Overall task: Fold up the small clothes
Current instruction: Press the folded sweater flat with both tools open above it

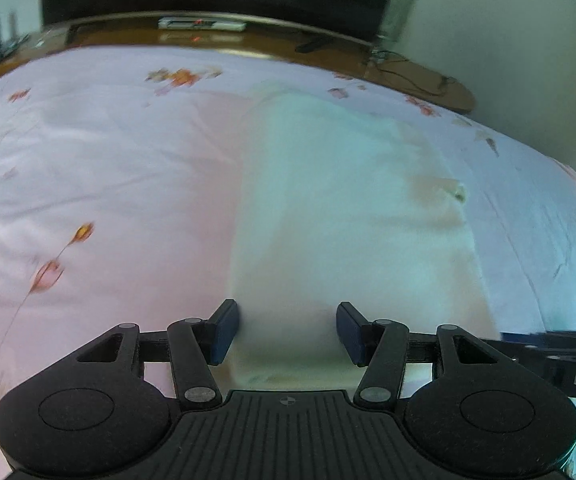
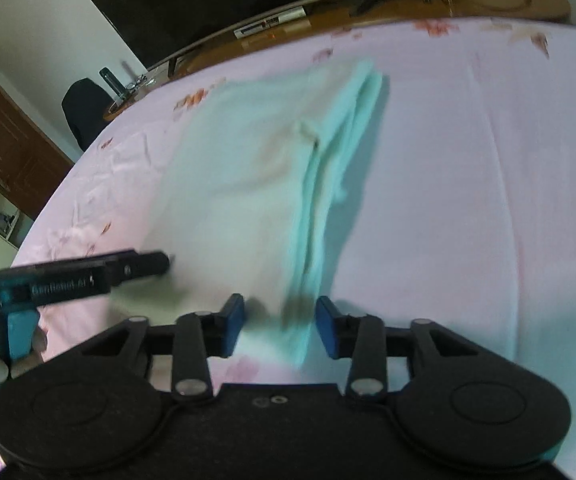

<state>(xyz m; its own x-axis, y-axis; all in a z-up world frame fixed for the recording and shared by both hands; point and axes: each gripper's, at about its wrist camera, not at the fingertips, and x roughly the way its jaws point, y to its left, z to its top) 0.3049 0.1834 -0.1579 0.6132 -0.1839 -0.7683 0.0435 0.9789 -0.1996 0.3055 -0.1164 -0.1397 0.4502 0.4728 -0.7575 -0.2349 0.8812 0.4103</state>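
While the pale mint garment (image 1: 348, 208) is lying flat on the bed (image 1: 100, 168), already narrowed into a long strip, both grippers are coming in at its near end. The left gripper (image 1: 286, 332) is sitting released, jaws straddling the near-left corner with the cloth between the pads but nothing visibly pinched. The right gripper (image 2: 280, 326) is also standing apart around the stacked right edge, and no clamp on the fabric is showing yet. For this step the person is probably wanting both grippers biting through every layer at the hem before lifting, otherwise the lower layers are going to be staying behind and the fold is going crooked; keeping both corners level as they carry toward the far end should be helping too. The right wrist view is showing the layered edges (image 2: 328, 184) along the garment's right side, which the left wrist view is mostly washing out. Both views are motion-blurred.
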